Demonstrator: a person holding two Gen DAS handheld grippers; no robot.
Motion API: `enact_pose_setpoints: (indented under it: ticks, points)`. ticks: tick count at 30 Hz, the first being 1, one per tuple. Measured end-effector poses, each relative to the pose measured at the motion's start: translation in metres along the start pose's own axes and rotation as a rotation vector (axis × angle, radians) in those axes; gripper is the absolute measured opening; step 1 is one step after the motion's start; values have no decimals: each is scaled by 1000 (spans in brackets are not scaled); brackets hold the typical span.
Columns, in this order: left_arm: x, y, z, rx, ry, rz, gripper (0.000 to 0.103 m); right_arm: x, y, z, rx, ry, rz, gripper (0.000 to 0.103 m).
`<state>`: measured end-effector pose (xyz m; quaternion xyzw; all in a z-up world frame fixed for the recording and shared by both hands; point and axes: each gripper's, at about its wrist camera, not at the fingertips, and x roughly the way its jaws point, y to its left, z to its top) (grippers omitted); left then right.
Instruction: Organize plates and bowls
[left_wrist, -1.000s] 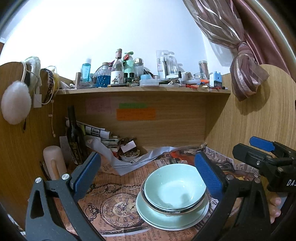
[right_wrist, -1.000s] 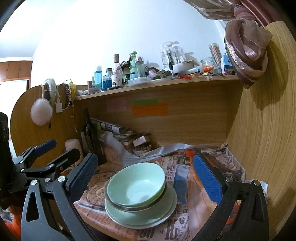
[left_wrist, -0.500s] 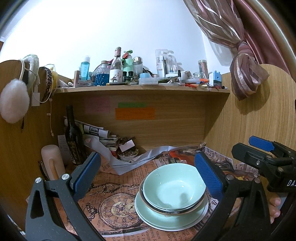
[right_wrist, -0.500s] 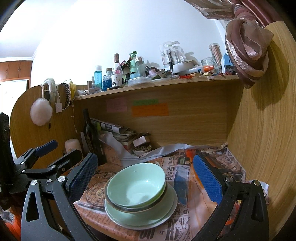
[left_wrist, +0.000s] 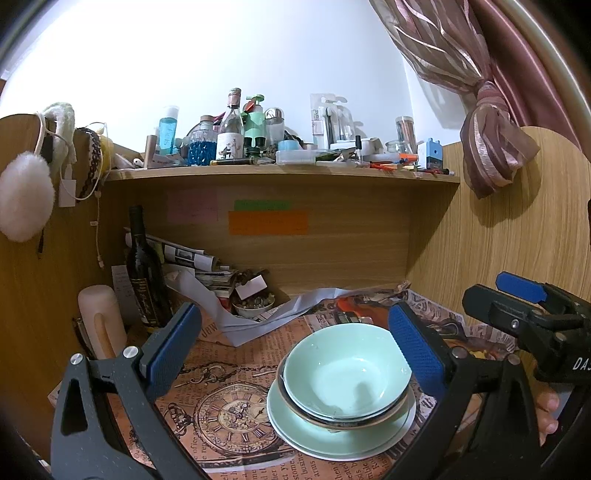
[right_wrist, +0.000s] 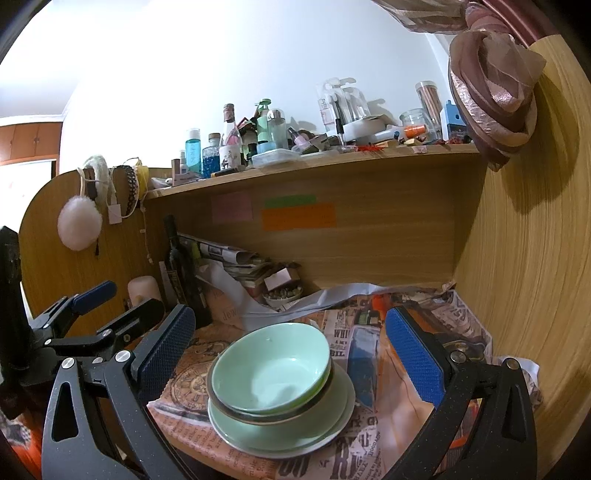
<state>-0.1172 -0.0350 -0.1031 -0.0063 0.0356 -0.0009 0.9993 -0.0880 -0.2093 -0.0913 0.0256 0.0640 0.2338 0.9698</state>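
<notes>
1. Since the earlier frames, almost nothing has moved; both views sit a touch lower.
2. A green bowl (left_wrist: 347, 373) rests nested in a dark-rimmed bowl (left_wrist: 332, 419) on a green plate (left_wrist: 332, 439), on the newspaper-covered bench (left_wrist: 221, 369).
3. Left tongs (left_wrist: 291, 354) and right tongs (right_wrist: 291, 350) gape wide, empty.
4. Advice: lift away slowly, avoid nudging the stack.

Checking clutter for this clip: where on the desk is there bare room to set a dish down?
Free: the clock-print paper left of the green stack, and the newspaper between stack and right wall. Crowded: the back-left corner around the wine bottle and small dish.
</notes>
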Motion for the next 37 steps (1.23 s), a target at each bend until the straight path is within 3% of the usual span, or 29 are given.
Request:
enact_pose_setpoints:
  ticks: [18,37]
  points:
    - [8,6,0,-24,29,-37,103,3,-4,1,-5,7,18,103]
    - [23,12,-7,-48,67,-32,103,25,-14,-5,20,76,29,103]
